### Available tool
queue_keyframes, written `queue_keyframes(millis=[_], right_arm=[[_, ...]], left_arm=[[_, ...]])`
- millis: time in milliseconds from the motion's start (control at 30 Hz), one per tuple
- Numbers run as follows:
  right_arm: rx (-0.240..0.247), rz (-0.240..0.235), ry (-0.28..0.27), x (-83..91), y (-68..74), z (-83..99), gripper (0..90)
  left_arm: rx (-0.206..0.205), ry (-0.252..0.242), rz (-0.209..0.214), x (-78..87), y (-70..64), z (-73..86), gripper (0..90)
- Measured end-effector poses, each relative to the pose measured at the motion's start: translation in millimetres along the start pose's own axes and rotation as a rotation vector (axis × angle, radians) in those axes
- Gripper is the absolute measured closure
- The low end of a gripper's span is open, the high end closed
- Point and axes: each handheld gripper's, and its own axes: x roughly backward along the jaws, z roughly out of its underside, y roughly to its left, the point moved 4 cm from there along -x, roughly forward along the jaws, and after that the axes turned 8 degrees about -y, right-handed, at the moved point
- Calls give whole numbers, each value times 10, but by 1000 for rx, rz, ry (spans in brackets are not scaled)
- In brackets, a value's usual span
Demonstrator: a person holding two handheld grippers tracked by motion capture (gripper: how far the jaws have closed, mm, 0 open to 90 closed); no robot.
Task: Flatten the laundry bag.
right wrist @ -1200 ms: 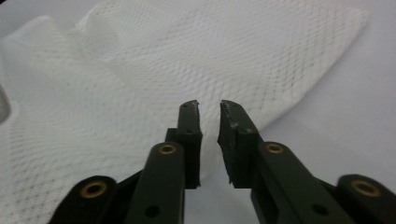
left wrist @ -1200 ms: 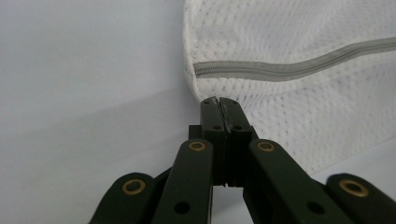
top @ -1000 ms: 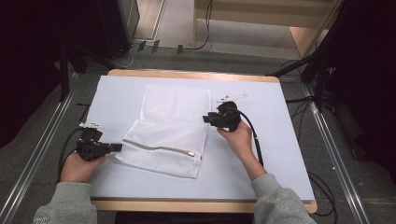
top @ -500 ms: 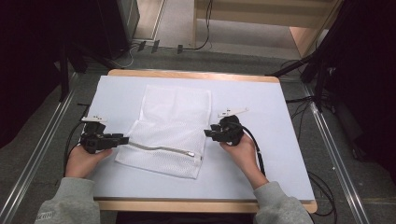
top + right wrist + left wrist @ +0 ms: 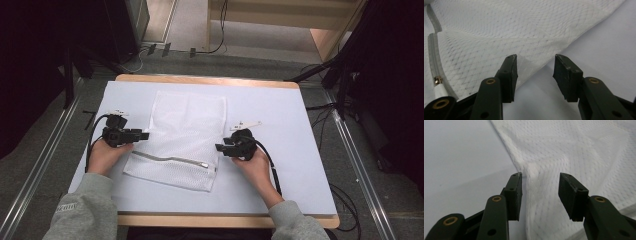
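A white mesh laundry bag (image 5: 182, 135) with a grey zipper (image 5: 170, 160) lies flat in the middle of the pale table mat (image 5: 280, 115). At the bag's left edge my left gripper (image 5: 142, 135) stands open, its jaws straddling the mesh border (image 5: 541, 177). My right gripper (image 5: 221, 148) is open at the bag's right edge, one jaw over the mesh (image 5: 499, 37) and the other over bare mat. Left of it a white zipper pull (image 5: 439, 90) sits at the zipper's end. Neither gripper holds the fabric.
The mat covers a wooden table (image 5: 210, 80) with its rim showing at the far and near sides. Black cables (image 5: 272, 165) trail from both grippers. Metal rails (image 5: 355, 155) run along the floor on both sides, and dark equipment stands at the back corners.
My right gripper has dropped toward me along the bag's right edge, down to near the zipper end. The left gripper moved up and inward to the bag's left edge.
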Motion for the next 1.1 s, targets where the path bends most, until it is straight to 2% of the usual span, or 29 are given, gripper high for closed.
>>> queue_keyframes(millis=[133,267,400,500,567,667,800,833,867,900,967,1033,1100], right_arm=[[-3,-1,3,-76,-6,10,601],[1,11,27,-151,18,31,706],[40,40,27,-165,12,25,818],[36,36,32,-168,-9,18,900],[37,33,36,-174,-8,9,900],[45,32,51,-168,-24,-8,900],[55,69,69,-123,-126,-31,900],[44,70,65,-104,-167,-36,900],[25,75,61,-87,-206,-42,900],[22,74,59,-73,-252,-46,900],[-16,61,42,-54,-304,-60,900],[-26,49,24,-43,-323,-76,900],[-17,51,11,-53,-312,-91,835]], left_arm=[[-11,39,1,-89,-28,7,636],[-13,77,3,-127,-57,33,761],[-22,83,-9,-137,-78,39,856],[-5,90,0,-138,-83,40,891],[-14,90,-12,-136,-92,37,893],[7,85,1,-146,-105,33,894],[53,79,52,-162,-160,35,894],[62,75,67,-164,-184,33,894],[53,77,70,-160,-203,32,894],[45,78,68,-157,-226,31,894],[13,78,46,-147,-246,28,893],[20,70,36,-140,-227,25,893],[12,74,15,-146,-187,34,890]])
